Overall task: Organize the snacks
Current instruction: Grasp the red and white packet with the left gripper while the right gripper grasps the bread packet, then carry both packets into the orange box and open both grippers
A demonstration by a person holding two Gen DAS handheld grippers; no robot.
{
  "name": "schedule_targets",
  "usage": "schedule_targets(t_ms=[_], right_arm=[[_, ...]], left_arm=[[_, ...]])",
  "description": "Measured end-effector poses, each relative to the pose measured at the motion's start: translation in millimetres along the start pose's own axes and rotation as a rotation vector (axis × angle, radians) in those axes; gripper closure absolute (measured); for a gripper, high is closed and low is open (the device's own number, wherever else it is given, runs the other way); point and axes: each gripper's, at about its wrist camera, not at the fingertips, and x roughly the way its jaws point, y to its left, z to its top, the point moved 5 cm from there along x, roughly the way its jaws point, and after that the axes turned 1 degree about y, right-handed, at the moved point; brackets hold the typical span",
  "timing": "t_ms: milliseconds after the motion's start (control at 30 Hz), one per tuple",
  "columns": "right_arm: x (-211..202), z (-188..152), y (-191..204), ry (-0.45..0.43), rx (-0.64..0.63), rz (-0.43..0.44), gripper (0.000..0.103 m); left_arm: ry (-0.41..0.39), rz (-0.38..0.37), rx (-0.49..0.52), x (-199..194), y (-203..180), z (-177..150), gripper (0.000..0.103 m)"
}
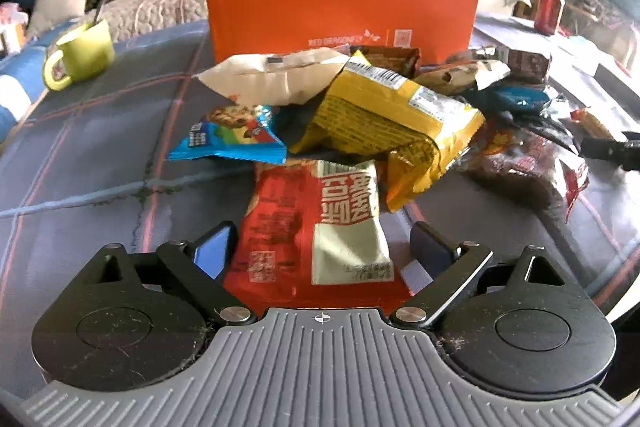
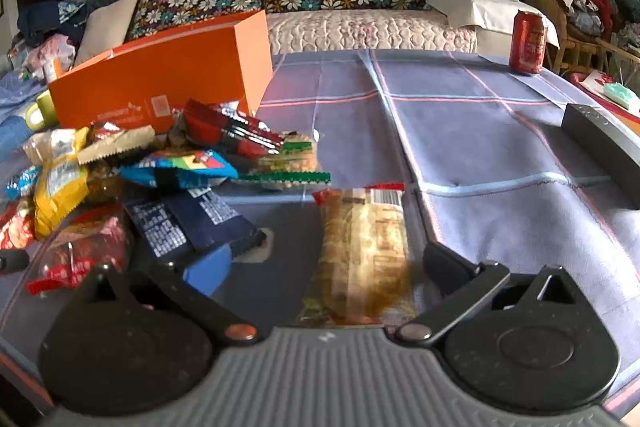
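Notably, both tools sat low over the plaid-covered worktop (image 2: 460, 115). The left gripper (image 1: 322, 247) had its fingers spread, a red-and-cream snack packet (image 1: 316, 227) lying flat between them; whether the pads touched it, I could not tell. The right gripper (image 2: 336, 267) stood wide too, a clear-wrapped brown snack bar (image 2: 362, 251) lying loose between its fingers, apart from both pads. Behind, the snack pile (image 1: 360, 107) lay heaped against an orange box (image 1: 340, 15). A green mug (image 1: 82, 53) stood left of the box; a red can (image 2: 528, 41) stood at the far right edge.
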Motion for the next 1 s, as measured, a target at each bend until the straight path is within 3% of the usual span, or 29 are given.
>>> schedule_targets(t_ms=[33, 67, 133, 200, 333, 500, 600, 833, 1000], right_arm=[[-1, 0, 1, 0.001, -0.020, -0.018, 0.008], [-5, 0, 1, -0.017, -0.041, -0.029, 0.036], [-8, 2, -3, -0.019, -0.005, -0.003, 0.056], [-9, 2, -6, -0.019, 0.015, 0.003, 0.058], [-13, 5, -12, -0.024, 0.130, 0.094, 0.061], [-31, 17, -14, -0.082, 0.281, 0.213, 0.061], [-47, 30, -4, -0.128, 0.292, 0.252, 0.061], [-48, 107, 33, -0.220, 0.158, 0.316, 0.061], [0, 181, 57, -0.240, 0.091, 0.354, 0.061]], left_arm=[[-0.007, 0.006, -0.004, 0, 0, 1, 0.047], [-0.014, 0.011, -0.009, -2, 1, 2, 0.058], [-0.004, 0.000, -0.026, -5, 4, 4, 0.071], [0.004, -0.013, -0.040, -8, 8, 4, 0.079], [0.022, -0.072, -0.149, -24, 21, 2, 0.080], [-0.027, -0.093, -0.177, -60, 29, 8, 0.080], [-0.065, -0.121, -0.192, -78, 32, 22, 0.080], [-0.149, -0.144, -0.190, -72, 37, 90, 0.080], [-0.199, -0.134, -0.186, -37, 37, 164, 0.080]])
